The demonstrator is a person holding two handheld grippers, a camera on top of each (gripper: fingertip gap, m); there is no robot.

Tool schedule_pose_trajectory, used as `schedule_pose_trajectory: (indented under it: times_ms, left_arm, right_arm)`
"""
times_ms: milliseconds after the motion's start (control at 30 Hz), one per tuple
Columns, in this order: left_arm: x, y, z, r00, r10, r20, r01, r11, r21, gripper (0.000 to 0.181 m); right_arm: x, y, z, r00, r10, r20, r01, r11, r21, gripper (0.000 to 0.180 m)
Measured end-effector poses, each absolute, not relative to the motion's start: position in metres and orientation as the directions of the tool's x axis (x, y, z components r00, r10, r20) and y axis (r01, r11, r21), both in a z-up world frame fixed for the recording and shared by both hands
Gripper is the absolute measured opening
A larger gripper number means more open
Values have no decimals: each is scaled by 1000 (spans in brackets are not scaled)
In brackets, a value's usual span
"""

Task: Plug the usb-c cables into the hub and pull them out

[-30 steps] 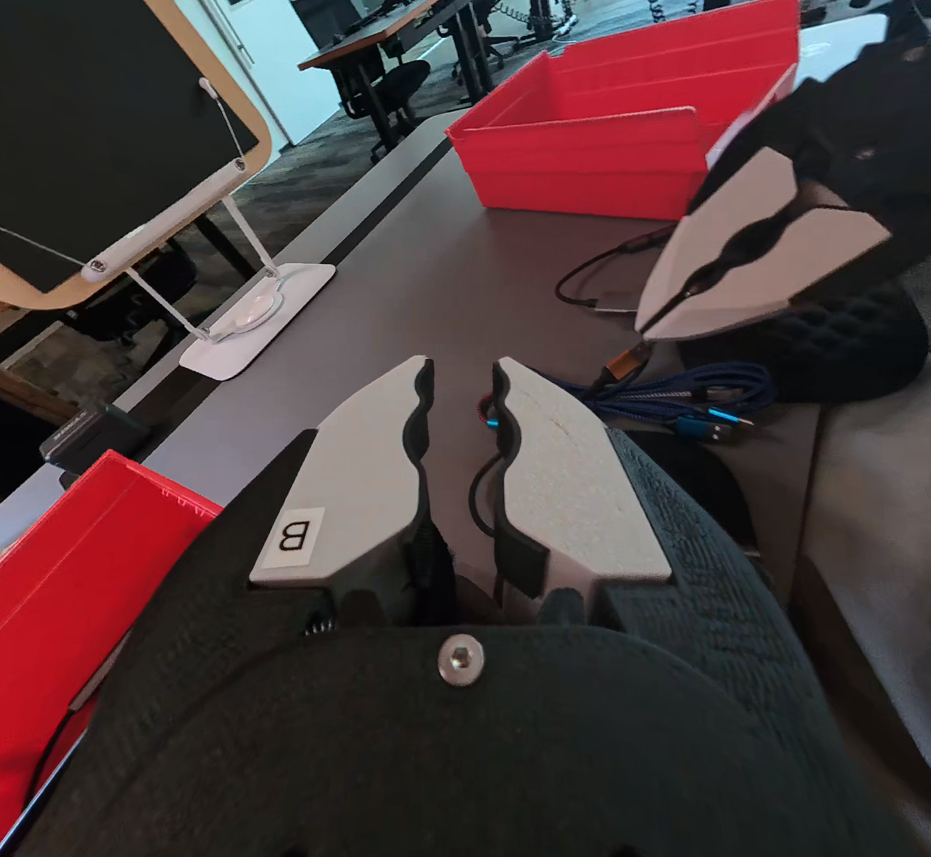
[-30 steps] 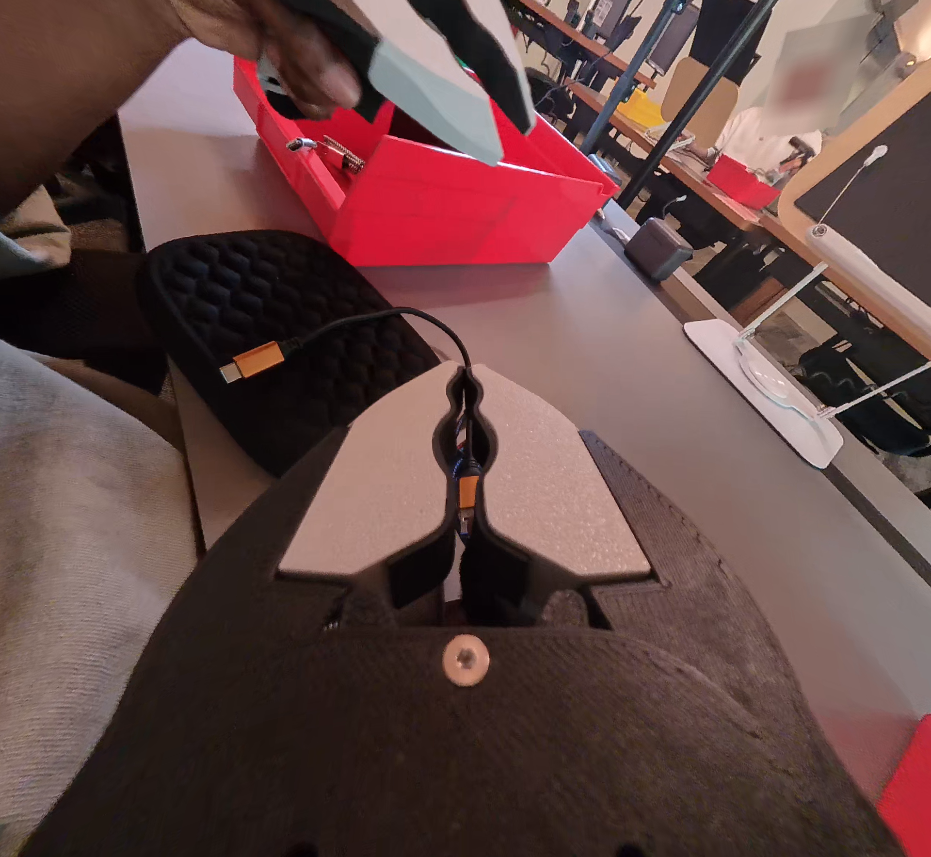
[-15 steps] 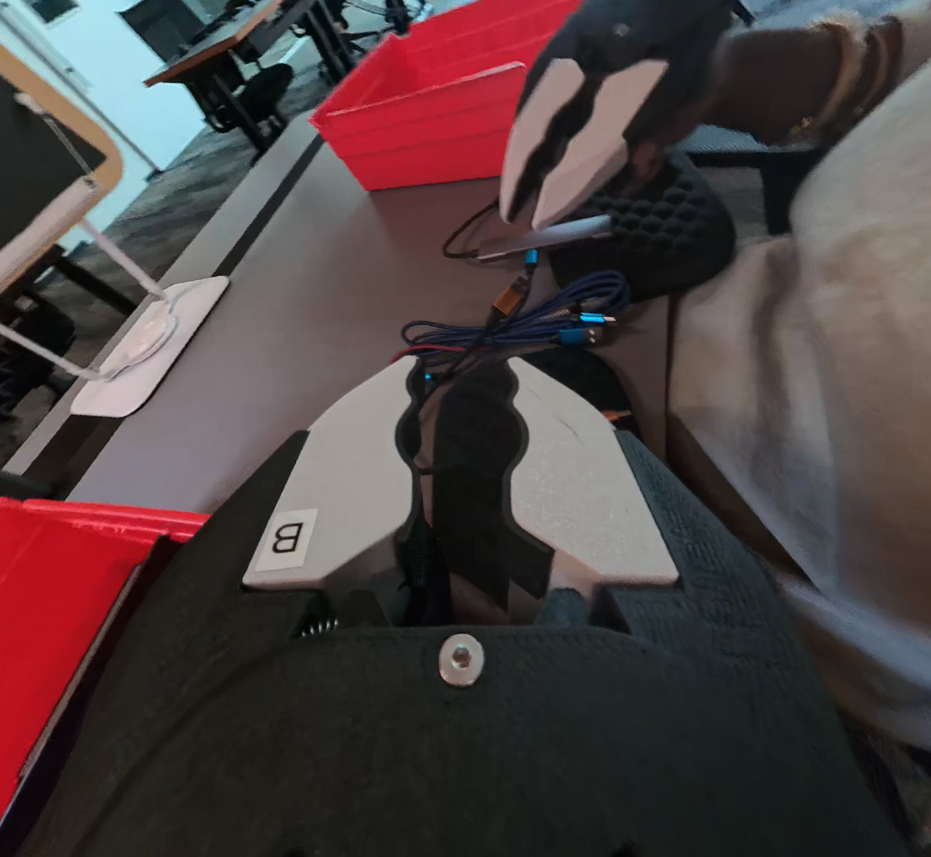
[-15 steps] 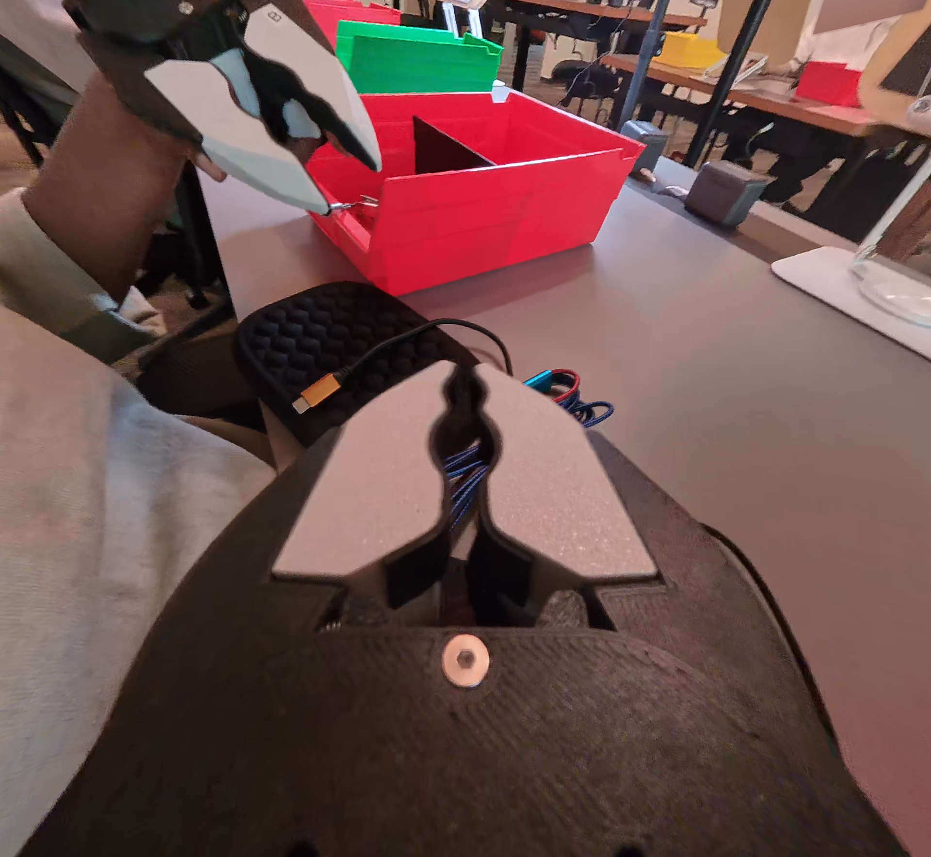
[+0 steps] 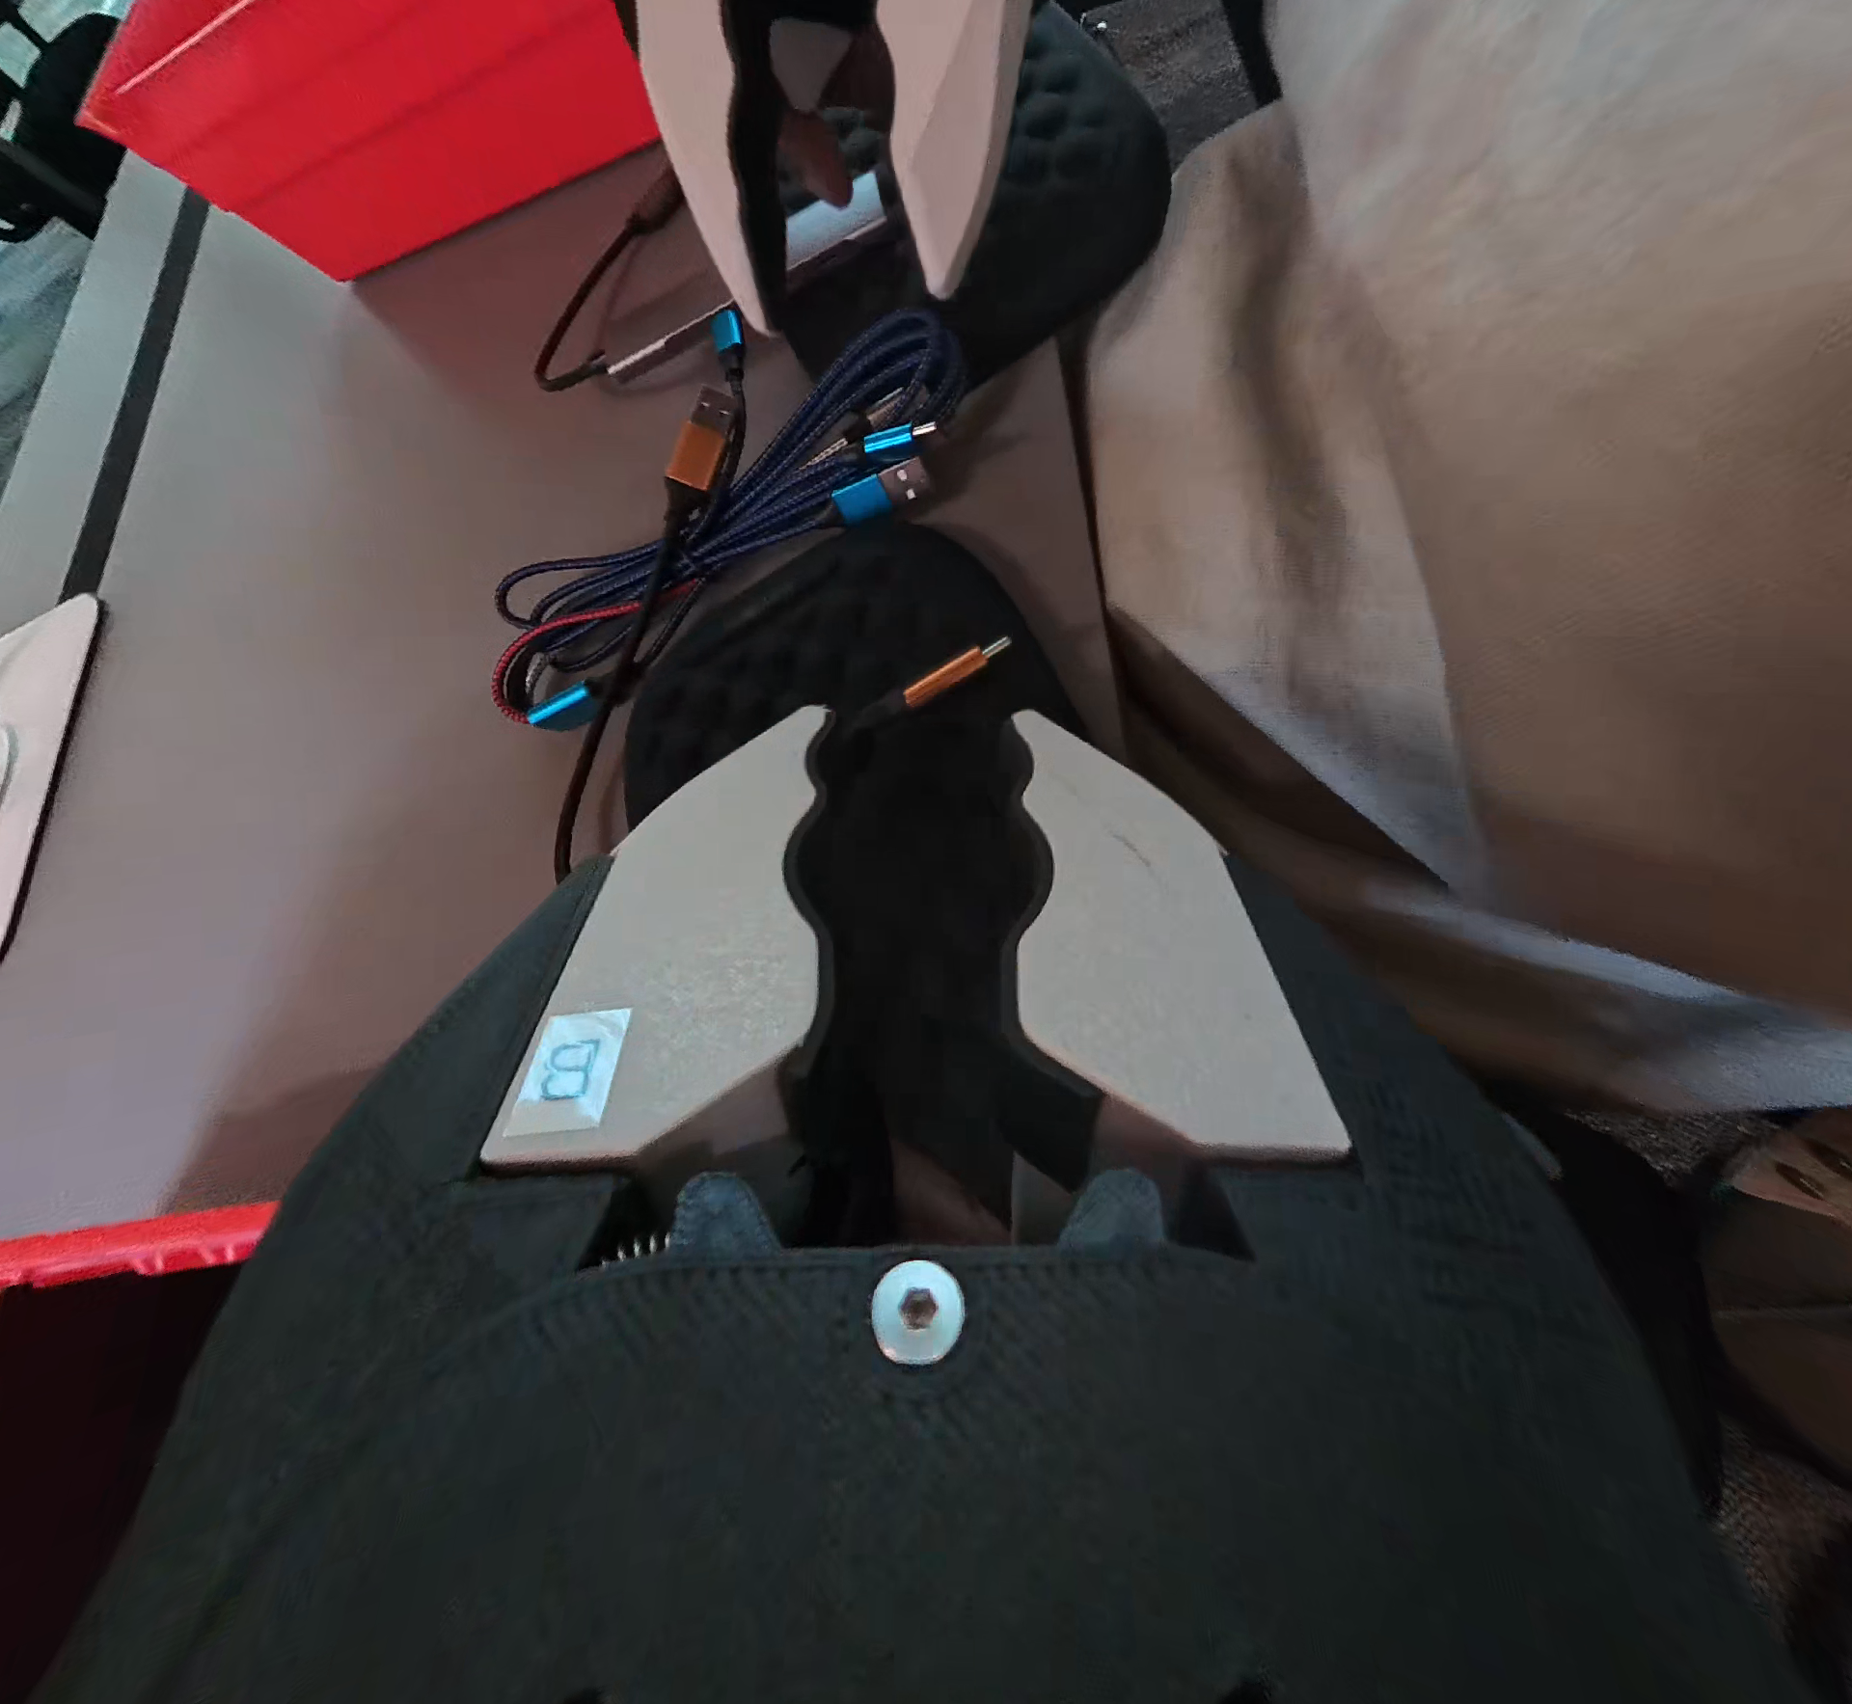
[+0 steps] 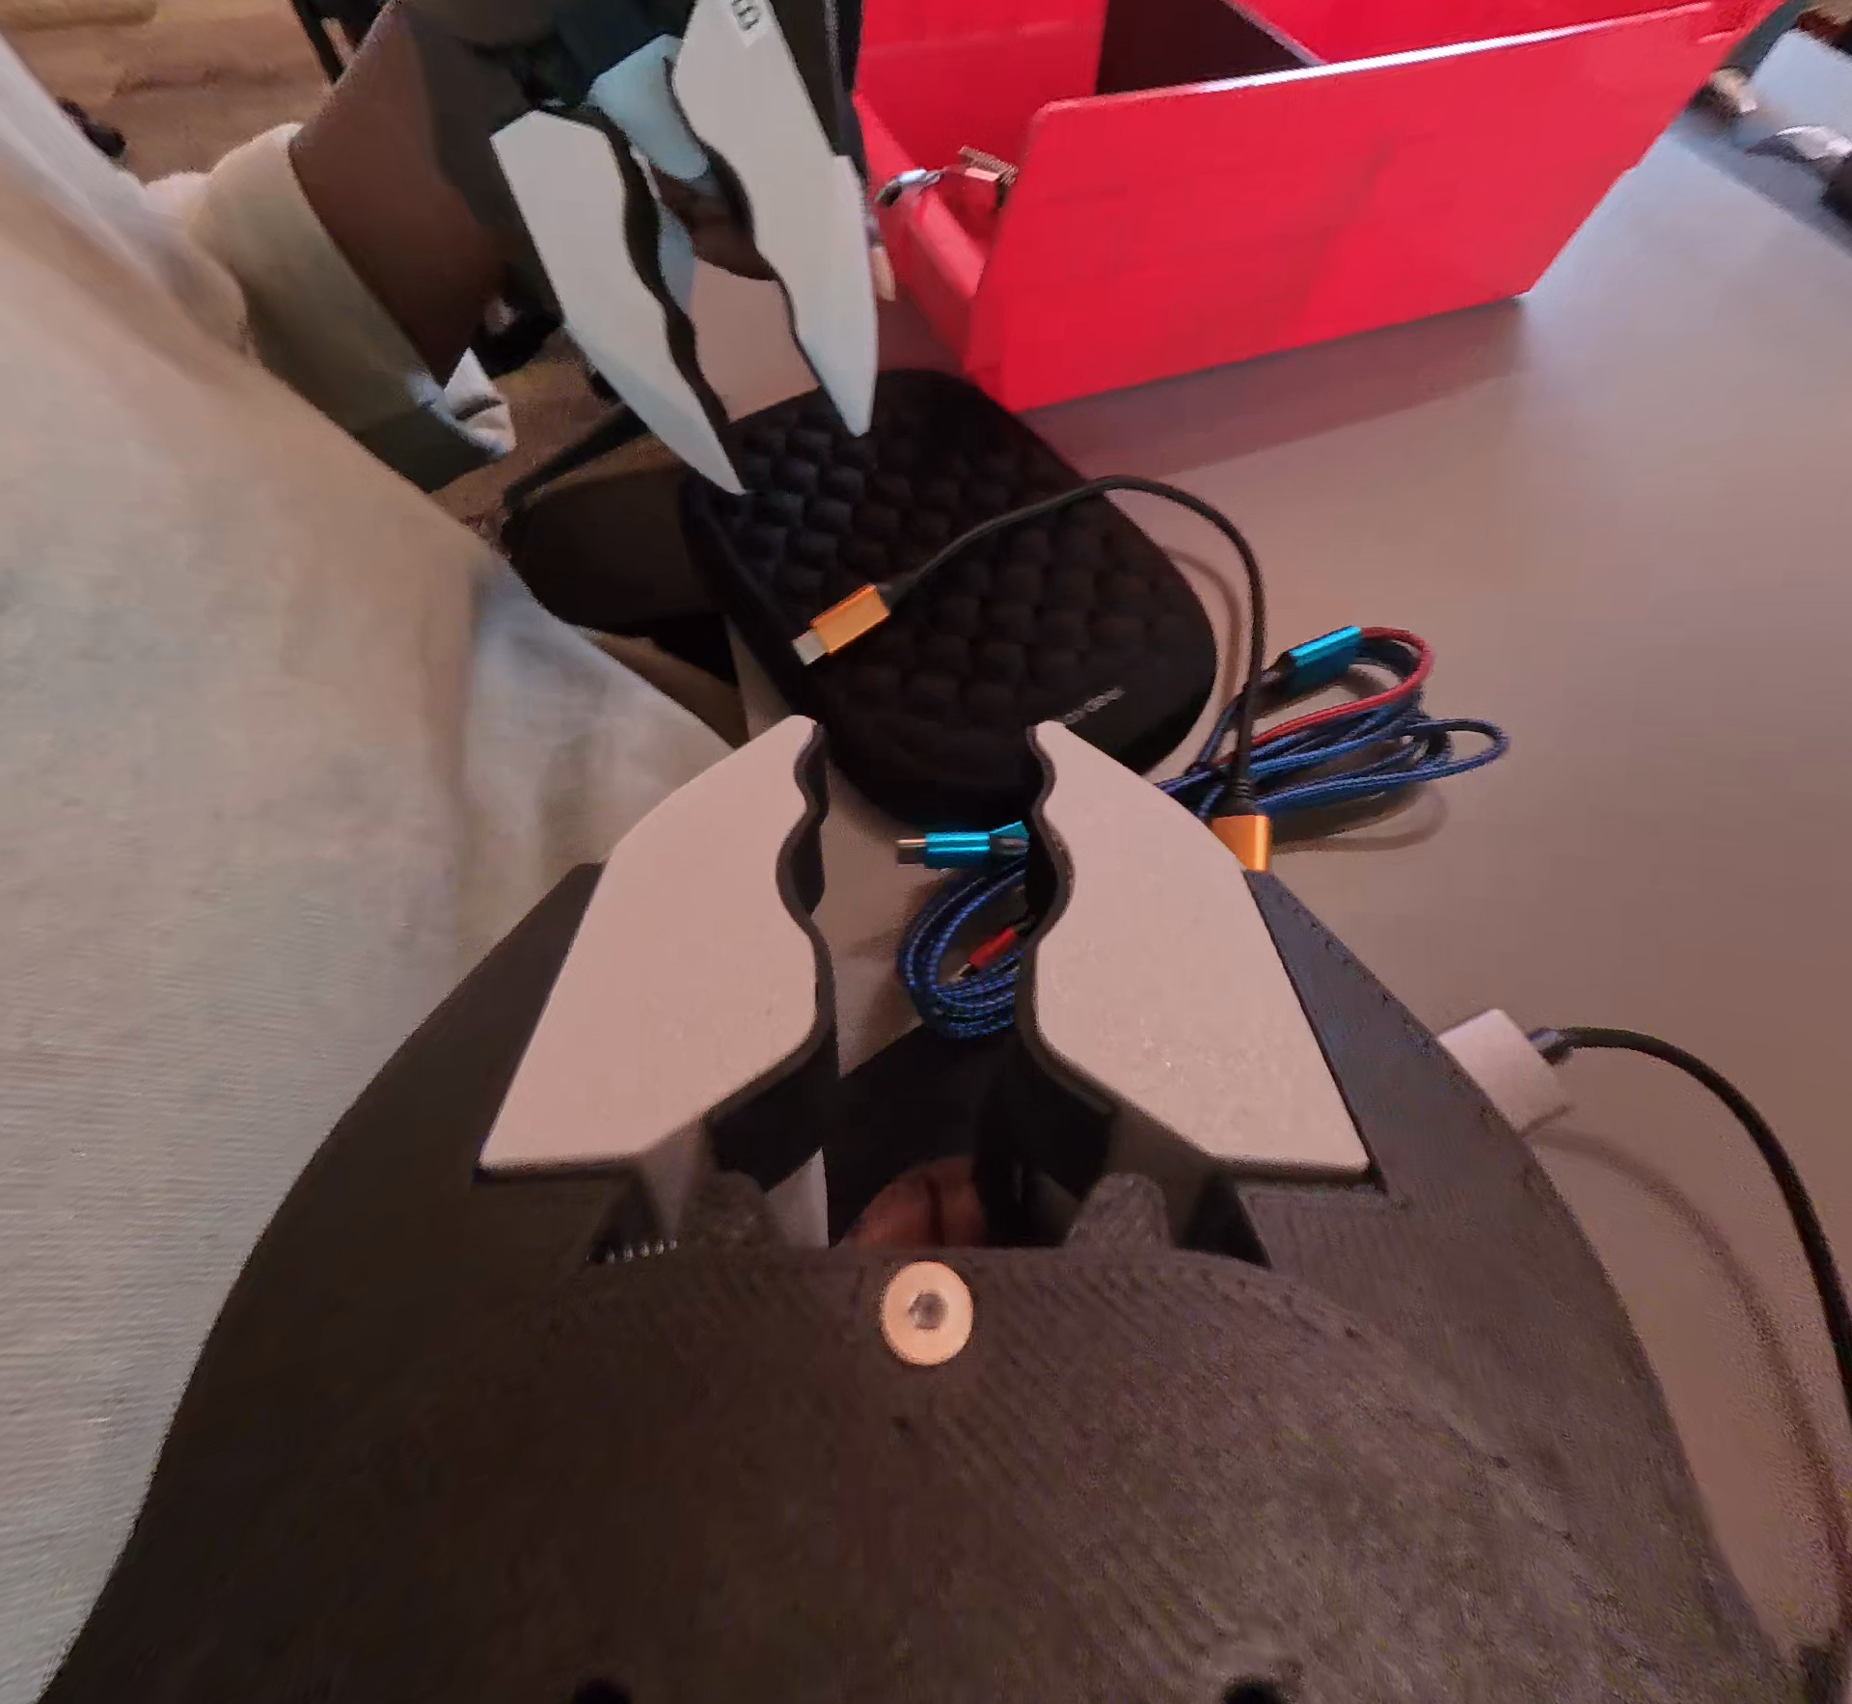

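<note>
My left gripper (image 5: pixel 922 722) is open and empty, just above a black wrist pad (image 5: pixel 852 634) where a black cable's orange USB-C plug (image 5: pixel 952 669) lies. It also shows in the right wrist view (image 6: pixel 792 454), open. My right gripper (image 6: pixel 922 744) is open and empty over a blue plug (image 6: pixel 962 846) and the blue braided cable bundle (image 6: pixel 1353 734). It shows in the left wrist view (image 5: pixel 852 303), hanging over the silver hub (image 5: pixel 651 348). The hub (image 6: pixel 1503 1075) lies at its right side. The orange plug (image 6: pixel 847 619) rests on the pad (image 6: pixel 1002 654).
A red bin (image 5: pixel 381 53) stands at the back of the grey table (image 5: pixel 281 754); it also shows in the right wrist view (image 6: pixel 1303 233). Another red bin's edge (image 5: pixel 120 1245) is at my lower left. A person's beige sleeve (image 5: pixel 1503 353) fills the right side.
Both grippers have opened wider. My right gripper has let go of the black cable with the orange plug. Both views have tilted down over the cables, and the grippers now face each other closely.
</note>
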State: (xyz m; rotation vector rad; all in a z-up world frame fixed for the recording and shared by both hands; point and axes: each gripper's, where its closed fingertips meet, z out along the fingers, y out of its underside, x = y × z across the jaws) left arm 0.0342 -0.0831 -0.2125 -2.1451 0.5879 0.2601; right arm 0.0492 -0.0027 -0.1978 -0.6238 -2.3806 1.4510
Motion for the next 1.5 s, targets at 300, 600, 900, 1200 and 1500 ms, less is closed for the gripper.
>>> schedule_pose_trajectory:
  times_ms: [300, 600, 900, 1200, 1500]
  left_arm:
    - [17, -60, -240, 799, -306, -517, -584, -599, -548, 25]
    - [13, -59, -244, 847, -249, -469, -517, -587, -623, 15]
    - [3, -29, -210, 732, -75, -678, -636, -434, -638, 26]
    - [5, -2, -168, 692, 69, -718, -684, -256, -684, 17]
    - [10, 13, -161, 675, 88, -733, -708, -201, -677, 19]
  right_arm:
    - [53, -46, -210, -853, 522, -10, 252, 396, -883, 36]
    - [29, -66, -247, -772, 623, 124, 323, 553, -768, 20]
    - [16, -31, -204, -670, 712, 210, 223, 462, -858, 6]
    - [22, -9, -169, -729, 628, -273, 393, 58, -918, 5]
    - [26, 7, -163, -680, 384, -625, 617, -161, -770, 5]
